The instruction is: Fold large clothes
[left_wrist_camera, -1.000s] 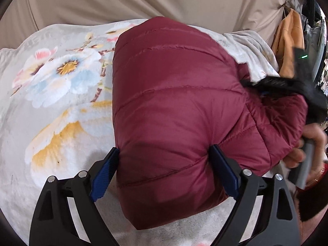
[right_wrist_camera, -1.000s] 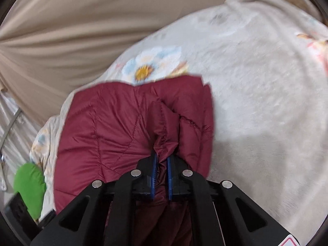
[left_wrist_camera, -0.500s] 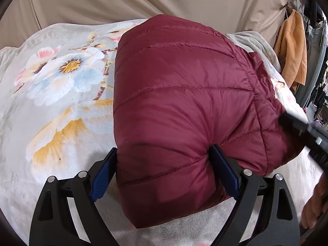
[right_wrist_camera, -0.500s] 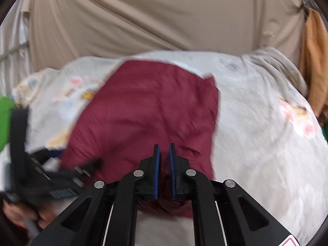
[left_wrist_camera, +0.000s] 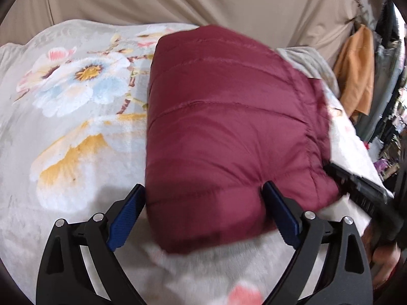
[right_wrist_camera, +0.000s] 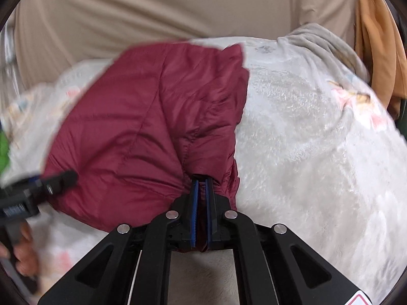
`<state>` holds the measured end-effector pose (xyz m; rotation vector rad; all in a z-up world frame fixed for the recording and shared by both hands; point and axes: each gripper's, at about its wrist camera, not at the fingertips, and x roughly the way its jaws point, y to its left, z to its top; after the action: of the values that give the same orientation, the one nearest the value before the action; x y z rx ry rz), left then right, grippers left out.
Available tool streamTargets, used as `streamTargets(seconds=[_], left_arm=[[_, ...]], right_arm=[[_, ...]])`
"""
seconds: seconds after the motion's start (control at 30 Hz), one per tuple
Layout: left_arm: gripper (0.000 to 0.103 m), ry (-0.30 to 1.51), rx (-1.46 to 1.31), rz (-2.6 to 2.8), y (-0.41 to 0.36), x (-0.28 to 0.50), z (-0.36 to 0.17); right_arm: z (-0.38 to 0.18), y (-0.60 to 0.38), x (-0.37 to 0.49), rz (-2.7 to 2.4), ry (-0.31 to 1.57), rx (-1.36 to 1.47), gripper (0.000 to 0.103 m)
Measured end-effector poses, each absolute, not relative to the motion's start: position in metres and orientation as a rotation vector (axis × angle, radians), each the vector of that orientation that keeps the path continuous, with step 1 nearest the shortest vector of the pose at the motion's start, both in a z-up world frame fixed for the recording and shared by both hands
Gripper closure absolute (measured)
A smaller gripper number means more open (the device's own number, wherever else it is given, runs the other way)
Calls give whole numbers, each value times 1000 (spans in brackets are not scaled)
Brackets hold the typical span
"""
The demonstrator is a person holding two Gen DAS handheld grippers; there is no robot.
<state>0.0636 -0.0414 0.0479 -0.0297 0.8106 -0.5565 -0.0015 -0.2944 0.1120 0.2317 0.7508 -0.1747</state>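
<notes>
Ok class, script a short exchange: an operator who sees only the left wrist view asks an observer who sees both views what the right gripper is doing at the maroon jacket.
Operator: In my view the right gripper is just a dark blur at the jacket's side. Is it gripping anything?
Observer: Yes. In the right wrist view its pads are shut on a pinch of maroon fabric.
Operator: Which part of the jacket is that?
Observer: A puckered, seamed fold along the edge that borders the bare blanket.
</notes>
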Motion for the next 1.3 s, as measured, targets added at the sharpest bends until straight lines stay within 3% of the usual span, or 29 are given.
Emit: streamTargets(seconds=[0.07, 0.13, 0.2, 0.43, 0.7, 0.77, 0.83, 0.93, 1.17, 1.3], left_arm=[[11, 790, 16, -597, -39, 48, 52], [10, 774, 72, -600, -39, 35, 49], [10, 769, 141, -579, -43, 29, 41], [12, 767, 130, -522, -35, 40, 40], [12, 795, 84, -494, -24, 50, 37], [12, 798, 83, -470, -25, 56, 35], [12, 814, 85, -459, -25, 63, 32], [15, 834, 58, -474, -20, 67, 33], [15, 836, 52, -457, -12, 66, 33], [13, 842, 42, -449, -12, 69, 31]], right_arm=[[122, -306, -7, -151, 722, 320, 86], [125, -314, -10, -128, 716, 382, 64], [122, -318, -9, -90, 740, 449, 57], [107, -314, -10, 39, 773, 584, 49], [95, -312, 9, 110, 805, 661, 48], [96, -312, 16, 120, 805, 673, 63], [105, -307, 20, 132, 791, 657, 84], [130, -295, 21, 143, 720, 597, 92], [133, -280, 34, 106, 719, 511, 92], [110, -293, 42, 90, 775, 604, 81]])
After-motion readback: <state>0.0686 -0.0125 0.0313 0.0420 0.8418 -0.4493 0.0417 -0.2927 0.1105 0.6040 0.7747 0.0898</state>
